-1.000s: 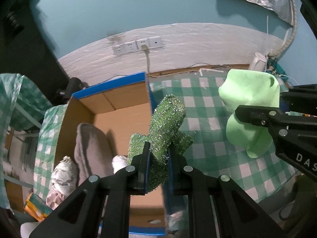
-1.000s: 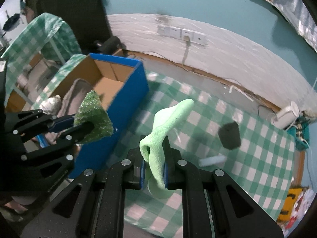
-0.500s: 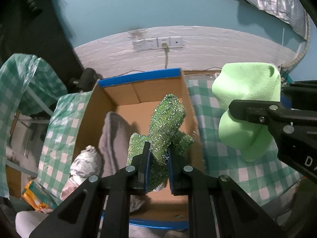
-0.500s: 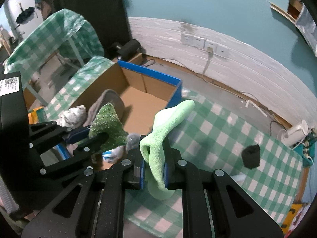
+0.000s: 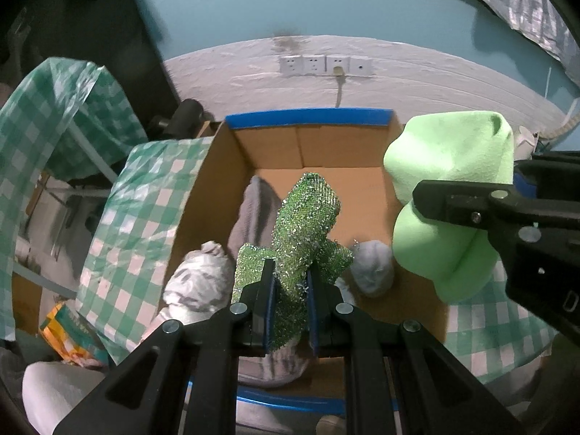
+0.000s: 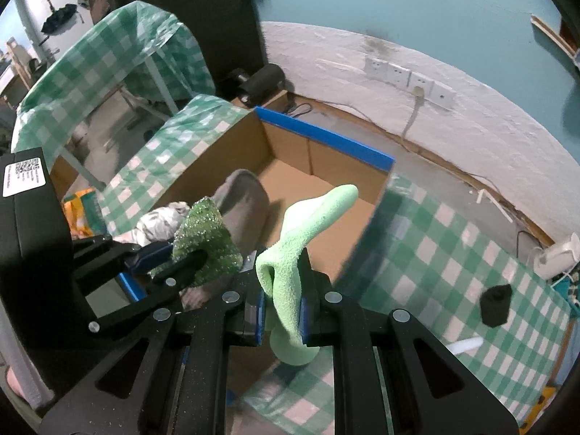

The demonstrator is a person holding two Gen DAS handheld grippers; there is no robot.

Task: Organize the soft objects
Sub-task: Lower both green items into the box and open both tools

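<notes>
Both claws have carried their loads sideways since the earlier frames, from above the checked tablecloth to above the open brown cardboard box with blue-taped rims [image 5: 308,117], which now lies directly below and ahead of the left claw [image 5: 290,282].

That left claw is clamped narrow on a sparkly dark-green woven scouring cloth [image 5: 304,224], whose free end stands up past the fingertips. Just beside it, the right claw [image 6: 282,311] is pinched tight on a pale-green fleecy microfibre cloth [image 6: 308,228], folded over and drooping below the jaws; from its own camera this claw hangs over the box's near right corner, close to the wall.

Beneath the left claw the box already holds a folded grey fabric piece [image 5: 253,210], a crumpled white-and-grey patterned cloth [image 5: 203,275] to its lower left, and a small pale grey bundle [image 5: 373,268] to its right. Far off to the right claw's right, a small black block [image 6: 496,306] sits on the green-and-white checked tablecloth [image 6: 453,253].

Risks, as I judge them:
- The pale-green cloth looks the likelier to miss: let go from here, its hanging fold could catch the box wall and slide out onto the tablecloth.
- The claws are close together, so opening both at once might let one cloth snag the other's fingers.
- The scouring cloth's rough weave may cling to the pads instead of dropping.
</notes>
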